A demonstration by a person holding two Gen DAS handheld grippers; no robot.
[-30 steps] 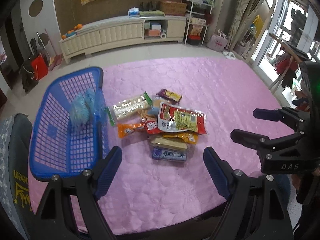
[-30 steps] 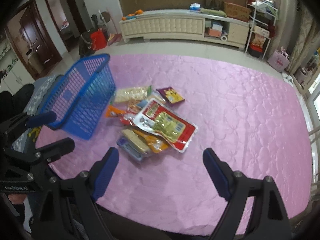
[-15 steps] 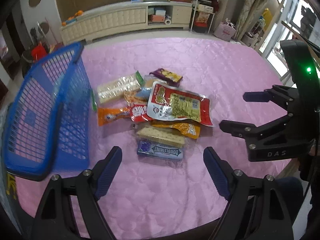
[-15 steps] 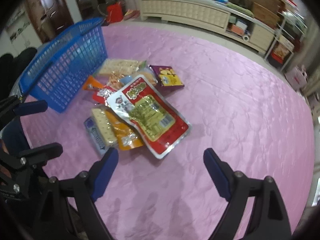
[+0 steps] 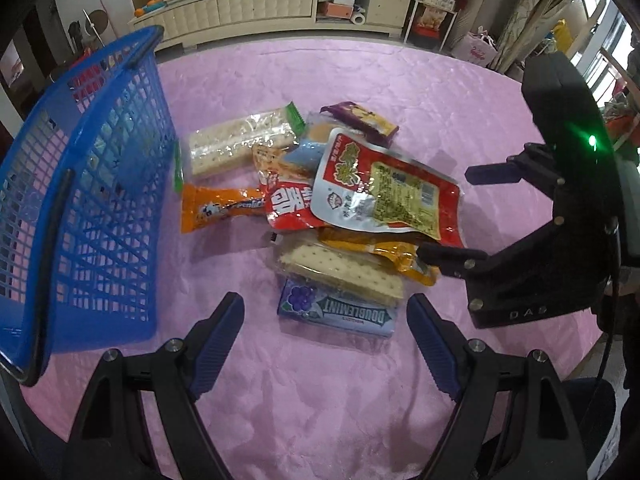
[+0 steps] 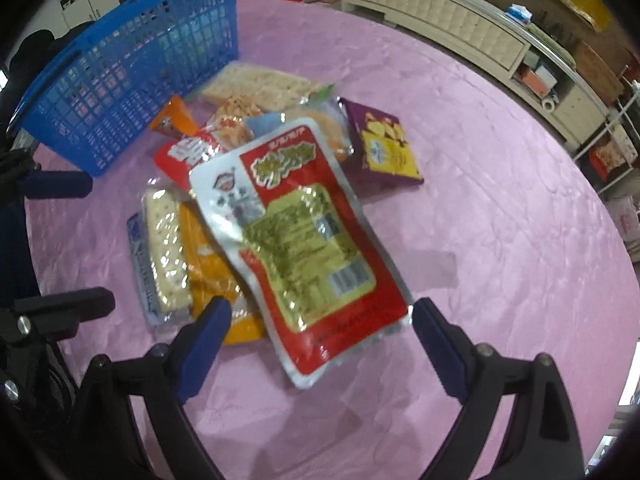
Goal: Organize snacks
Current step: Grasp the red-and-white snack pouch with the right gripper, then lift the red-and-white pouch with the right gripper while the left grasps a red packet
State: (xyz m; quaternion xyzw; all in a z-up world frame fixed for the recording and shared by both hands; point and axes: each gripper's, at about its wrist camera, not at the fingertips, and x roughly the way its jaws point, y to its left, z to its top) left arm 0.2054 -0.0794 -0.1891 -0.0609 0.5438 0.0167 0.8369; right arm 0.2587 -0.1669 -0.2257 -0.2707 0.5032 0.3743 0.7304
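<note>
A pile of snack packets lies on the pink table cover (image 5: pixel 320 400). On top is a large red and silver pouch (image 5: pixel 384 188), also in the right wrist view (image 6: pixel 296 240). A blue Doublemint gum pack (image 5: pixel 340 312) lies nearest my left gripper (image 5: pixel 326 316), which is open just in front of it. A cracker pack (image 5: pixel 340 272), orange packets (image 5: pixel 216 208) and a purple packet (image 6: pixel 384 148) lie around. My right gripper (image 6: pixel 320 320) is open, its fingers either side of the red pouch's near end. A blue basket (image 5: pixel 80 184) stands left of the pile.
A long cream sideboard (image 5: pixel 260 8) runs along the far wall beyond the table. Shelves and bags (image 5: pixel 440 12) stand at the back right. The table's near edge (image 5: pixel 580 364) is close behind the grippers. The basket also shows in the right wrist view (image 6: pixel 132 64).
Both grippers have moved forward and down towards the snack pile. The right gripper now reaches the red pouch; the left is close to the gum pack. Both stay open.
</note>
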